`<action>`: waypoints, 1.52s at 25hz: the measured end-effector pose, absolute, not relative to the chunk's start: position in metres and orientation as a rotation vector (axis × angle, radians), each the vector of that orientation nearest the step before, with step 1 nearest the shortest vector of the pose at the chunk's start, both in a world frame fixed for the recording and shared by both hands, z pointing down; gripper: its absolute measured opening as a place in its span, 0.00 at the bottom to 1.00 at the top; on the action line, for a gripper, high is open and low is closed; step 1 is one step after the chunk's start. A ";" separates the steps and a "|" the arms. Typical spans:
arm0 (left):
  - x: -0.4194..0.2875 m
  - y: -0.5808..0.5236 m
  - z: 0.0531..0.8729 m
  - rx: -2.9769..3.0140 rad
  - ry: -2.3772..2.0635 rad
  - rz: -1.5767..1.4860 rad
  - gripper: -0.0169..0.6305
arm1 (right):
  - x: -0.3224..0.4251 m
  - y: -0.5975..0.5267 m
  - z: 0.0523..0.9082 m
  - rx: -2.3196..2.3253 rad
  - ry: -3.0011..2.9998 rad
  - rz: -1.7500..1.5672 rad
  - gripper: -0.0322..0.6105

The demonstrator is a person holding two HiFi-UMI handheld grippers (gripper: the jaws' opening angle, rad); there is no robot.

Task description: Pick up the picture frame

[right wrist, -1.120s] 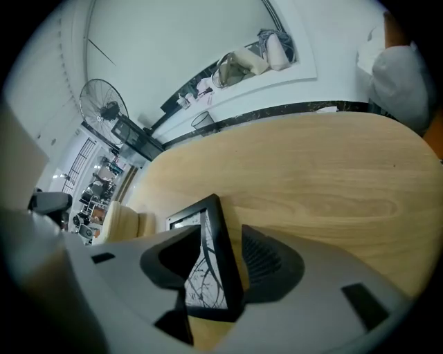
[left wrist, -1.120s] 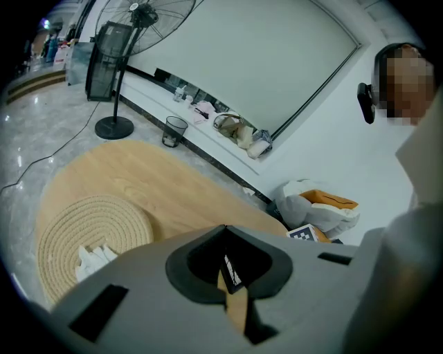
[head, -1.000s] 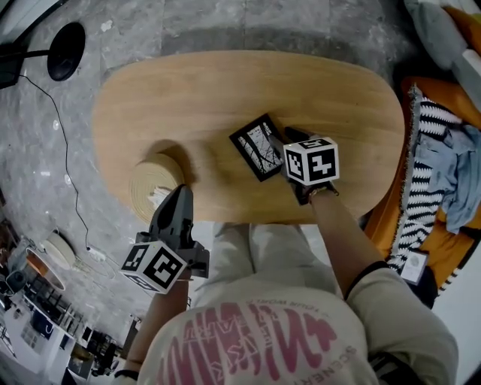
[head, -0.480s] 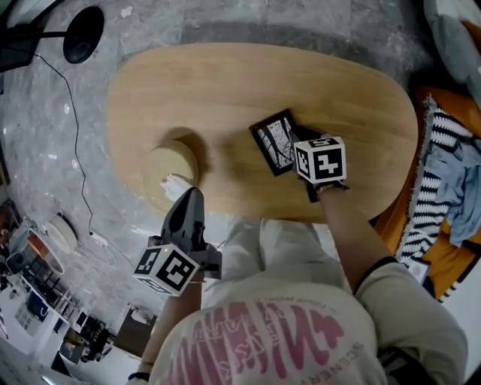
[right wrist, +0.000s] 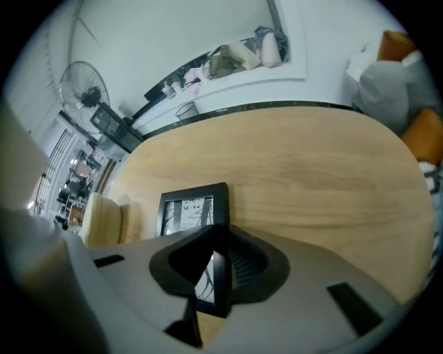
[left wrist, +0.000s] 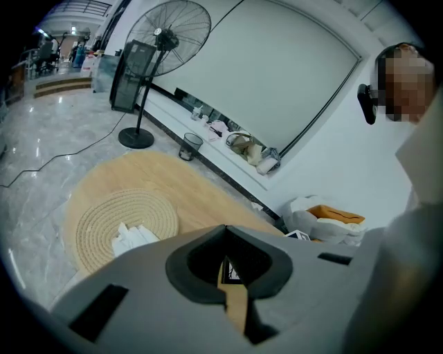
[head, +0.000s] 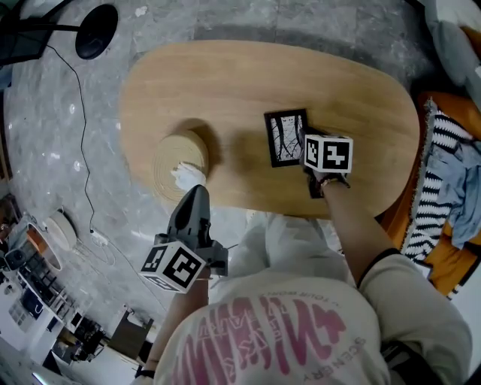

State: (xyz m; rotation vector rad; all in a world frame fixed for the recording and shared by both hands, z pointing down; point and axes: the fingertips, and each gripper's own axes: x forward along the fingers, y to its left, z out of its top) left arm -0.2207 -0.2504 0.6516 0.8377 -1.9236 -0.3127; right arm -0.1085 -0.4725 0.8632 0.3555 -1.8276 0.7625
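Note:
A black picture frame [head: 286,138] with a black-and-white print lies on the oval wooden table [head: 225,83], right of centre. My right gripper [head: 308,156] points steeply down at the frame's right edge. Its jaws are closing, and in the right gripper view [right wrist: 216,235] that edge of the picture frame [right wrist: 188,211] stands between them, pressed by the pads. My left gripper [head: 197,191] hovers over the table's near edge beside a woven mat [head: 179,159]. In the left gripper view [left wrist: 225,229] its jaws meet at the tips with nothing in them.
A crumpled white paper [head: 188,177] lies on the woven mat [left wrist: 124,220]. A standing fan [left wrist: 165,36] is on the floor beyond the table, its round base [head: 96,20] at the far left. A cable [head: 84,158] trails over the floor. Cushions and clothes [head: 451,173] crowd the right.
The right gripper's jaws have closed from wide open onto the frame's right edge, and the frame has turned from skewed to square. The left gripper has risen and moved nearer the mat.

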 end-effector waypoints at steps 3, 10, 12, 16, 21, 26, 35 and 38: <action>-0.216 -0.245 0.644 0.873 -1.935 -0.322 0.03 | -0.082 -0.470 0.861 0.482 -1.770 0.876 0.16; -0.195 -0.224 0.614 0.986 -1.969 -0.324 0.03 | -0.013 -0.423 0.836 0.587 -1.703 1.024 0.16; -0.188 -0.218 0.602 1.022 -1.993 -0.319 0.03 | 0.002 -0.414 0.824 0.614 -1.714 1.061 0.16; -0.168 -0.200 0.582 1.077 -1.979 -0.324 0.03 | 0.025 -0.391 0.794 0.648 -1.753 1.081 0.16; -0.157 -0.192 0.558 1.171 -1.960 -0.369 0.03 | 0.019 -0.387 0.744 0.685 -1.895 1.085 0.16; -0.147 -0.186 0.513 1.283 -2.001 -0.354 0.03 | 0.021 -0.382 0.679 0.732 -2.036 1.118 0.16; -0.128 -0.159 0.421 1.443 -2.087 -0.433 0.03 | 0.024 -0.367 0.547 0.763 -2.334 1.189 0.16; -0.124 -0.153 0.393 1.508 -2.136 -0.445 0.03 | 0.025 -0.364 0.501 0.760 -2.456 1.155 0.16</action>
